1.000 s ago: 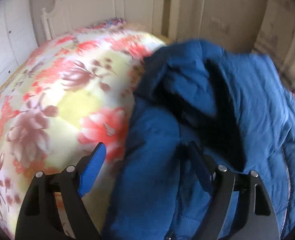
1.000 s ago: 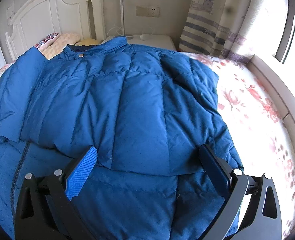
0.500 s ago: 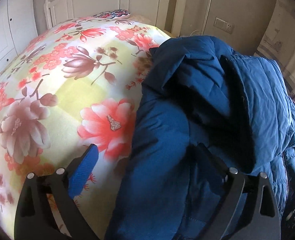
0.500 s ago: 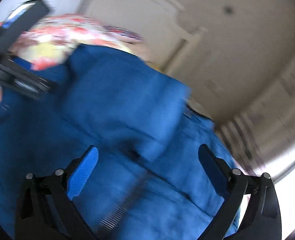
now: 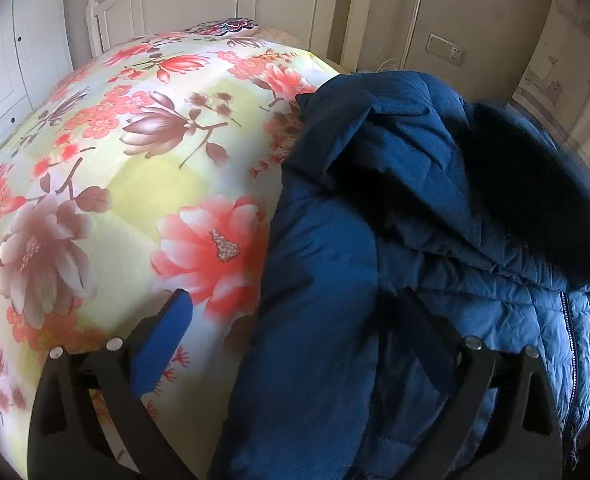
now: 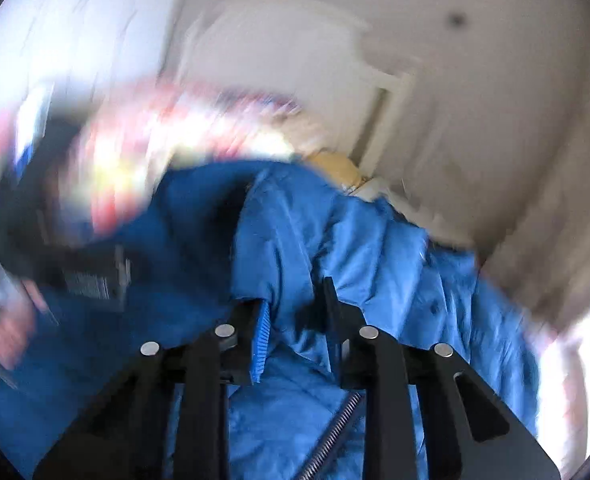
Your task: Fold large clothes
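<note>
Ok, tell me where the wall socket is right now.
Left wrist view, upper right: the wall socket sits on the beige wall right of the white headboard, above the blue jacket.

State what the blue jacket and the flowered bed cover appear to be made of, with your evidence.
Blue jacket: probably thin woven synthetic shell over padding; stitched puffy channels, fine crinkles, faint sheen. Flowered bed cover: likely printed, matte woven cloth; exact fibre unclear.

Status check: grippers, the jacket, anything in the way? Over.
Left gripper open, straddling a jacket fold. Right gripper shut on blue jacket, view blurred. Jacket bunched on floral bedspread. No obstruction seen.
</note>
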Demonstrator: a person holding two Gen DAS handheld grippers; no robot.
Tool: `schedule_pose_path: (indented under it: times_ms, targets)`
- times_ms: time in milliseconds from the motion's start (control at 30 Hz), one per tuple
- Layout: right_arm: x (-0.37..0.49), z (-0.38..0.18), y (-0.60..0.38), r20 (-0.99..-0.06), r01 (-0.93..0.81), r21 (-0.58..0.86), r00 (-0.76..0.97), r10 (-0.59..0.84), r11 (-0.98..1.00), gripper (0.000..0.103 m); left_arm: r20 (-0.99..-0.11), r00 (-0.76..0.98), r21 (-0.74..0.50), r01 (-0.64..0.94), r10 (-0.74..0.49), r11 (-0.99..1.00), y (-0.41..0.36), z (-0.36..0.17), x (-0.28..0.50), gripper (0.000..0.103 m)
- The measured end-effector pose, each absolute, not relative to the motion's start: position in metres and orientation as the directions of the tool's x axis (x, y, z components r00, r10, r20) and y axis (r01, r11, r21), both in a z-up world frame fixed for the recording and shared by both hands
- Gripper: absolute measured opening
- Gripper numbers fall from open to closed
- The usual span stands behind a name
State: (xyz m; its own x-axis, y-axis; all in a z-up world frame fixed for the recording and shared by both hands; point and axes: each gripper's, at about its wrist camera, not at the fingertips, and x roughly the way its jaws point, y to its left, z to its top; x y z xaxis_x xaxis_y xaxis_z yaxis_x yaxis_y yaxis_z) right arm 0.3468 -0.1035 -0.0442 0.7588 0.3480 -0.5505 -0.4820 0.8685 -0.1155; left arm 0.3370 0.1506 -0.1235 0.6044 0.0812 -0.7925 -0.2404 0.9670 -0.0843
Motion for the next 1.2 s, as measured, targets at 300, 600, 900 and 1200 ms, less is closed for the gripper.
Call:
schedule_pose_path:
  times_ms: [300,600,900,1200]
  targets:
    - [0.383,-0.090,-0.340,-0.562,0.118,0.696,0.703,0.436,0.708,0.028,-0.794,0.602,-0.079,-0.241,0.086,0.967,0.148,-0.124,0.338,0.101]
    - [0.380,-0.092,-0.316,-0.486,-0.019,0.705,0.715,0.503,0.709,0.080,-0.794,0.602,-0.077,-0.241,0.086,0.967,0.149,-0.124,0.338,0.101]
    - [0.409,-0.100,-0.314,-0.552,0.032,0.656,0.702,0.451,0.754,0.037,-0.795,0.601,-0.076,-0.242,0.088,0.967,0.148,-0.124,0.338,0.101]
    - [0.360,-0.027,-0.318,-0.395,-0.145,0.556,0.820,0.414,0.819,0.027,-0.794,0.602,-0.079,-0.241,0.085,0.967,0.149,-0.124,0.338,0.101]
